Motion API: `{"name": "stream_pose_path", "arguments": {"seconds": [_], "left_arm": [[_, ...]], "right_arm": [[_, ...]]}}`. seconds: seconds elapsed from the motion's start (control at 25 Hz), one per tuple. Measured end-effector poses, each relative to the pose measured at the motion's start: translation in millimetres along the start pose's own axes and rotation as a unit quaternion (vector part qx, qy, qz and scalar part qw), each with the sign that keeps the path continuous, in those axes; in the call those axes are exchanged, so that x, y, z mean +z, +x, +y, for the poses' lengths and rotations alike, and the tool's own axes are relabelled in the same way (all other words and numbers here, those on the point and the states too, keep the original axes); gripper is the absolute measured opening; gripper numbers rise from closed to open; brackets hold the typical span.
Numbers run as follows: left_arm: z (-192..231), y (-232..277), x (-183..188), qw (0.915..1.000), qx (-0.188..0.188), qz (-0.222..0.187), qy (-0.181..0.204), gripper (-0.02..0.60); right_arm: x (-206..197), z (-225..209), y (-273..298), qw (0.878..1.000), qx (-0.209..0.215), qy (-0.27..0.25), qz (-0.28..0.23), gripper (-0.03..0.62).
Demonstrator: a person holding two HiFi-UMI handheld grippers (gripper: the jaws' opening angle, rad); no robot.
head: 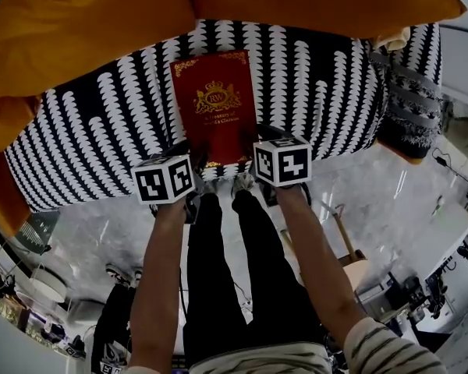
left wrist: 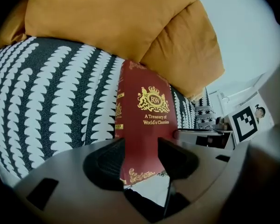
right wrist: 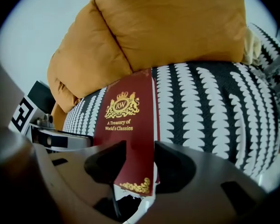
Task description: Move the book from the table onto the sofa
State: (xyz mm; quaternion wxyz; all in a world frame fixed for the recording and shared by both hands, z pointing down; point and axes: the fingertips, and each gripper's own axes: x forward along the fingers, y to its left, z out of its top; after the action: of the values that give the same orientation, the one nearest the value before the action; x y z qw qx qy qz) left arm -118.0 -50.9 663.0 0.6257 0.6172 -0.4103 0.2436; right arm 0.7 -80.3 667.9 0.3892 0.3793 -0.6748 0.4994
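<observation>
The red book lies flat on the sofa, cover up (gold crest and lettering showing). It sits around the middle of the black-and-white patterned seat. Its far end reaches toward the orange cushions along the back, and its near end is at the seat's front edge, poking a little past it.

The left gripper has the book's near left corner between its jaws. In its own view one pad sits against the spine side and the other against the cover, clamped on the book. The right gripper has the near right corner, and its pads likewise press the cover on one side and the page side on the other. Both point steeply down at the seat's front edge, their marker cubes side by side with the book's end between them.

Below them are the person's dark trouser legs and a pale, glossy floor.
</observation>
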Motion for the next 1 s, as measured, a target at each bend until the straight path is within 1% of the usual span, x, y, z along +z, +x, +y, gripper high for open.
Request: {"name": "stream_pose_path", "arguments": {"seconds": [0.16,0.32,0.56,0.68,0.76,0.84,0.88,1.0], "left_arm": [[6.5,8.1,-0.1,1.0,0.003,0.001,-0.002,0.225],[13.2,7.9,5.5,0.9999,0.013,-0.009,-0.003,0.225],[5.0,-8.0,11.4,0.9995,0.014,-0.027,0.004,0.195],[-3.2,-14.9,11.1,0.9994,0.015,-0.029,0.007,0.183],[-10.5,-25.2,5.9,0.9994,0.017,-0.027,0.014,0.146],[-20.0,-35.5,1.7,0.9992,0.011,-0.031,0.024,0.044],[-24.6,-37.6,4.9,0.9988,0.006,-0.039,0.03,0.031],[-34.4,-39.2,21.9,0.9957,-0.001,-0.071,0.061,0.006]], "right_arm": [[0.6,-15.4,4.6,1.0,-0.017,0.006,-0.002,0.195],[4.8,-22.6,6.7,1.0,-0.02,0.009,-0.003,0.196],[13.3,-10.8,-12.1,1.0,-0.011,-0.002,-0.025,0.196],[11.0,-4.9,-19.0,1.0,-0.004,-0.002,-0.027,0.174],[4.1,3.1,-26.9,1.0,0.004,-0.001,-0.026,0.13],[0.1,13.6,-36.4,0.999,0.018,-0.006,-0.031,0.059],[4.4,17.1,-39.3,0.999,0.025,-0.013,-0.041,0.036],[24.4,22.8,-43.6,0.996,0.037,-0.035,-0.079,0.015]]}}
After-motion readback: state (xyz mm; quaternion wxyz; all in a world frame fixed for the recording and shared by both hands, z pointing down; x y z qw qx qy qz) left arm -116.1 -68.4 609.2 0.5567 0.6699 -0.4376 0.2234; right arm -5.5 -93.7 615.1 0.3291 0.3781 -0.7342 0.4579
